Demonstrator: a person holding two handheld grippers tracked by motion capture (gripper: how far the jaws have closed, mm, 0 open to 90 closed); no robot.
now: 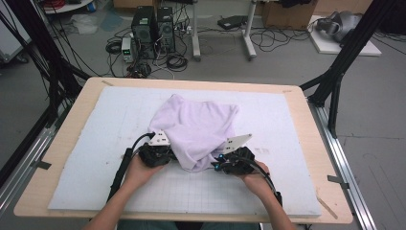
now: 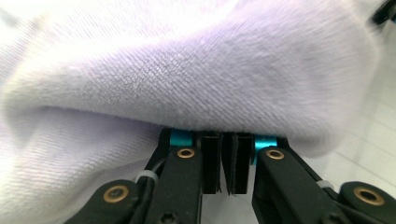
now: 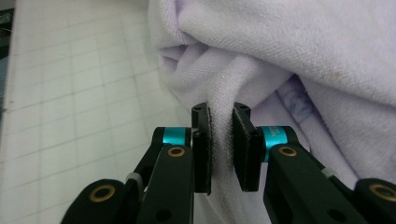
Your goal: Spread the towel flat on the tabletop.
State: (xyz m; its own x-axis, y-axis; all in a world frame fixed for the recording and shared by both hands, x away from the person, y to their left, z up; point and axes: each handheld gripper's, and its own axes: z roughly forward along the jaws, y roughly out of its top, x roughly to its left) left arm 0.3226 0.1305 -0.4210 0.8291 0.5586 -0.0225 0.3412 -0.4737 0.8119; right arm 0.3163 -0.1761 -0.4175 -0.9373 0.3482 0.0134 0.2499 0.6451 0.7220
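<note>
Lilac towel (image 1: 196,127) lies crumpled in a loose heap at the middle of the table, its nearest fold drooping toward the table's near edge. It rests on a pale padded mat (image 1: 95,143) printed with a faint grid, and the mat covers almost the whole top of a light wooden table (image 1: 62,143), leaving a bare wood border along every edge.

The left gripper (image 1: 155,152), held in the person's left hand (image 1: 136,170), sits at the heap's left near side. In the left gripper view its black jaws are drawn almost together under a fold of cloth (image 2: 201,84) that hides the tips, so whether fabric is pinched there cannot be told.

The right gripper (image 1: 234,160), held in the right hand (image 1: 256,179), sits at the heap's right near side. In the right gripper view its pads (image 3: 243,149) are clenched on a bunched pleat of the towel (image 3: 219,93).

Beyond the table's far edge the room has a grey floor, two black computer towers (image 1: 153,31) amid tangled cables, the white legs of a stand (image 1: 222,40), and cardboard boxes (image 1: 287,14). Black frame struts (image 1: 344,57) rise past the far corners.
</note>
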